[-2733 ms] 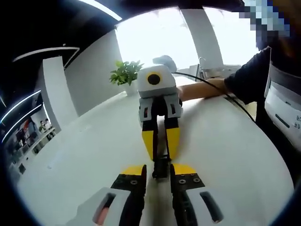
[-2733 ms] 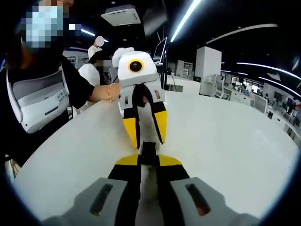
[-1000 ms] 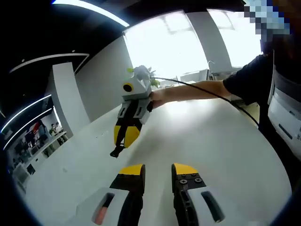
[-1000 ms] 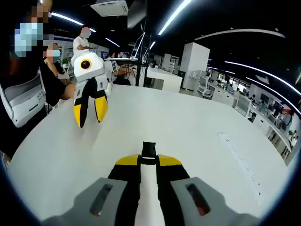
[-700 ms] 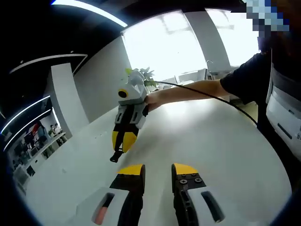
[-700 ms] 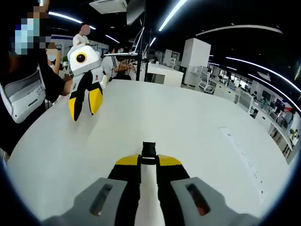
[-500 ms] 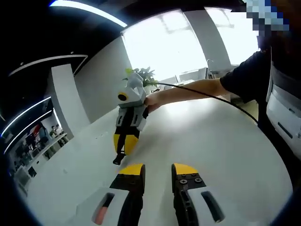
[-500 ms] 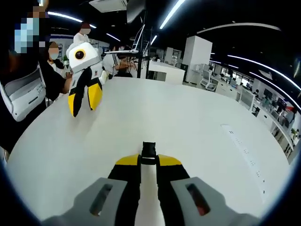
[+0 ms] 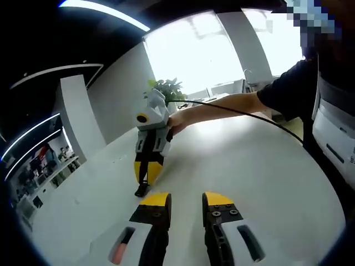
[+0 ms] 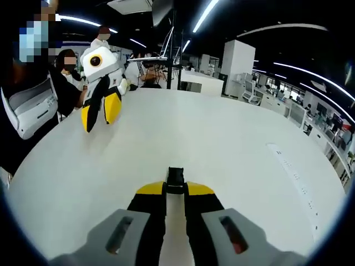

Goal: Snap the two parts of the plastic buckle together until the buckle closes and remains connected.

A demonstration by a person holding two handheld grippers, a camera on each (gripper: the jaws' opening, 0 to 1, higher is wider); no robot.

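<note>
My right gripper (image 10: 175, 194) is clenched on the black buckle (image 10: 176, 180), which juts from between its 2 yellow tips above the white desk (image 10: 233, 149). In the left gripper view that buckle (image 9: 142, 190) hangs at the desk surface, under the right gripper (image 9: 147, 173). My left gripper (image 9: 186, 201) is released, jaws apart with nothing between them. A potted plant (image 9: 165, 88) stands behind.
</note>
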